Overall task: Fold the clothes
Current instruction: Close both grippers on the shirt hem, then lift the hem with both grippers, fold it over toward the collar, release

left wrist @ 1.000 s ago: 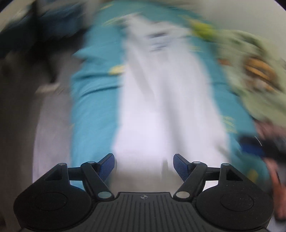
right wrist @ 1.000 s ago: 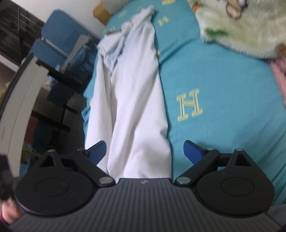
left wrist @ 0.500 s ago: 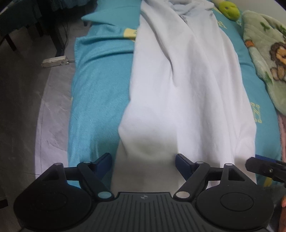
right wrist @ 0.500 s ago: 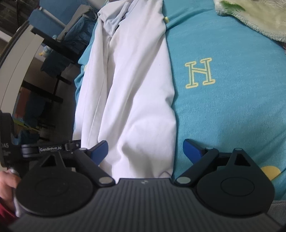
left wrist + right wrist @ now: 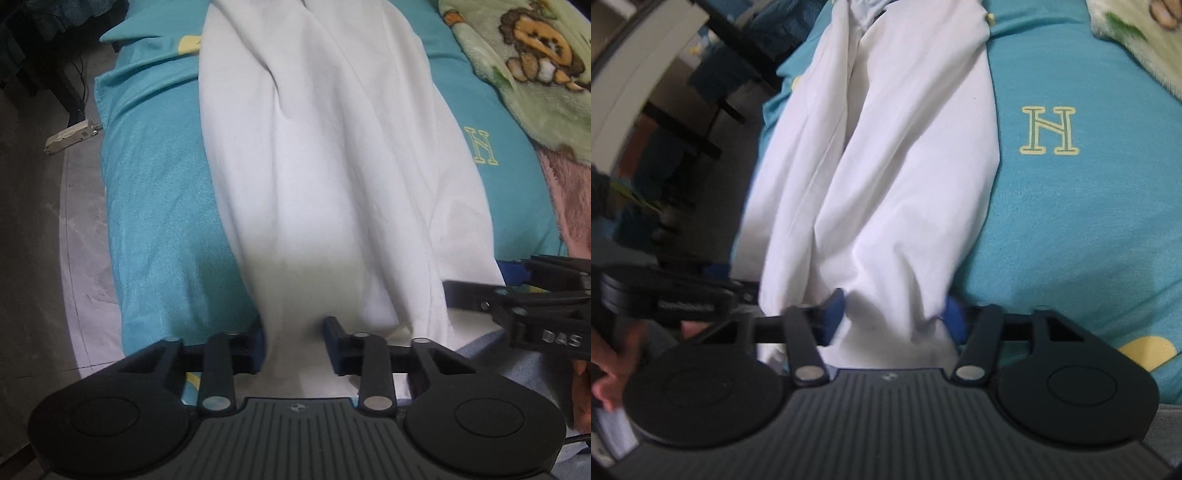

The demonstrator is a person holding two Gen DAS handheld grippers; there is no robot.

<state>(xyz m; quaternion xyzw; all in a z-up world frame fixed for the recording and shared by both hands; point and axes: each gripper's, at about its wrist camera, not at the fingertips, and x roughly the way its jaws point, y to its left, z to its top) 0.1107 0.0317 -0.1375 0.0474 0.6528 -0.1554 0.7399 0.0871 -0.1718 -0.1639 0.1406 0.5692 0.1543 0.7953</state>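
A long white garment [image 5: 325,155] lies lengthwise on a teal bedspread [image 5: 159,206]; it also shows in the right wrist view [image 5: 886,166]. My left gripper [image 5: 293,343] is at the garment's near left hem, its blue fingers half closed with white cloth between them. My right gripper [image 5: 894,314] is at the near right hem, fingers narrowed around a bunch of the cloth. Each gripper shows at the edge of the other's view, the right one [image 5: 517,291] beside the left.
A green cartoon blanket [image 5: 524,66] and pink fabric [image 5: 569,206] lie at the right of the bed. The grey floor [image 5: 33,221] with a power strip [image 5: 72,134] is left of the bed. Dark furniture legs [image 5: 713,110] stand beyond.
Both grippers have moved forward onto the garment's near hem and their fingers have narrowed from wide open to partly closed around the cloth.
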